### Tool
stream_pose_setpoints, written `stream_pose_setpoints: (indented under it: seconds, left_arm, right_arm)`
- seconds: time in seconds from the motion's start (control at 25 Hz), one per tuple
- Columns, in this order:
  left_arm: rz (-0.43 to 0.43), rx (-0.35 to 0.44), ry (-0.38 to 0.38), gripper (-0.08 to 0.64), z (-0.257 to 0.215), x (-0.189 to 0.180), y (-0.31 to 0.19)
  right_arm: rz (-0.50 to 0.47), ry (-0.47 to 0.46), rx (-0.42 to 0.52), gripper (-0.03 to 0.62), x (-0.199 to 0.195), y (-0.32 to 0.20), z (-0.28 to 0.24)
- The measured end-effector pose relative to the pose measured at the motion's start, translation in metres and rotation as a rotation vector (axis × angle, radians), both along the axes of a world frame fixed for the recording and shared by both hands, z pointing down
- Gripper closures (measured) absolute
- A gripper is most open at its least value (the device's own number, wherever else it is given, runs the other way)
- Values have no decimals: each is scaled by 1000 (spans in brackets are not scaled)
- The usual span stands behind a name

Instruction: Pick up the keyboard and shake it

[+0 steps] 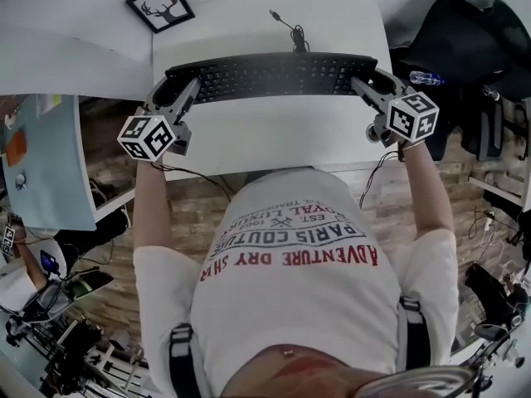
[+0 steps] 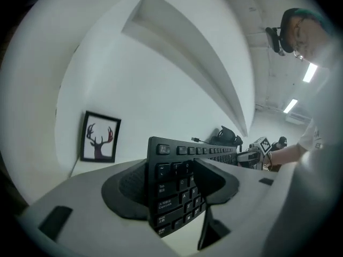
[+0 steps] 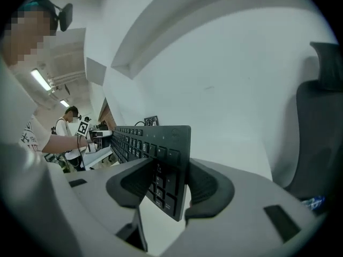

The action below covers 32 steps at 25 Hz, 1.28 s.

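A white surface [image 1: 274, 143] is seen against a white wall, with a black chair [image 1: 465, 31] standing just beside its right edge. A framed deer picture [image 1: 160, 5] is propped at the surface's far left corner, and a small bottle [image 1: 427, 78] is seen by the chair. The keyboard [image 1: 274, 75] is held over the far half of the surface, raised off it and lying crosswise. It is black, long and flat, with rows of keys turned towards the person, and a thin cable [image 1: 292, 30] is led from its far edge. Its left end is gripped by the left tool [image 1: 184, 91], its right end by the right tool [image 1: 365, 86], the pads pressed on both faces.
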<state>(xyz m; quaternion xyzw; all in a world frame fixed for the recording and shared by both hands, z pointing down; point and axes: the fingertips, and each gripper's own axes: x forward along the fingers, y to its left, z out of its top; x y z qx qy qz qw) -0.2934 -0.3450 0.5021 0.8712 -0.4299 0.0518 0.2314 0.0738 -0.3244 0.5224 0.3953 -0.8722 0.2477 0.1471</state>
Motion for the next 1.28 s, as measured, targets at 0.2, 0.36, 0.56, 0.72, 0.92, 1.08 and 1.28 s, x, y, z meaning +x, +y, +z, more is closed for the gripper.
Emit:
stream_pose_setpoints:
  seconds: [0.2,0.36,0.56,0.72,0.92,1.08,1.28]
  left_arm:
    - [26,184,9,295,-62,3,-15]
    - [58,318,14,295,-107,9,-7]
    - [51,485,27,293,-156,14,3]
    - [59,616,3,291,-185,14,5]
    - [55,743,-27,287,-206,20,17]
    - [50,820,-57,285,-217,27,24]
    - [43,919,-81,283,-238,31,34]
  right_arm:
    - [-19,76,247,385,1,-27,-73]
    - [-26,150,500,382,5,-26,-139]
    - [0,178,726,379,10,-11,-192]
    - [24,196,864,379,10,-3,-214]
    - [67,220,967,377,14,8,-226]
    - [97,235,1019,377,21,12,-232]
    - [128,233,1078,374,26,17,-244]
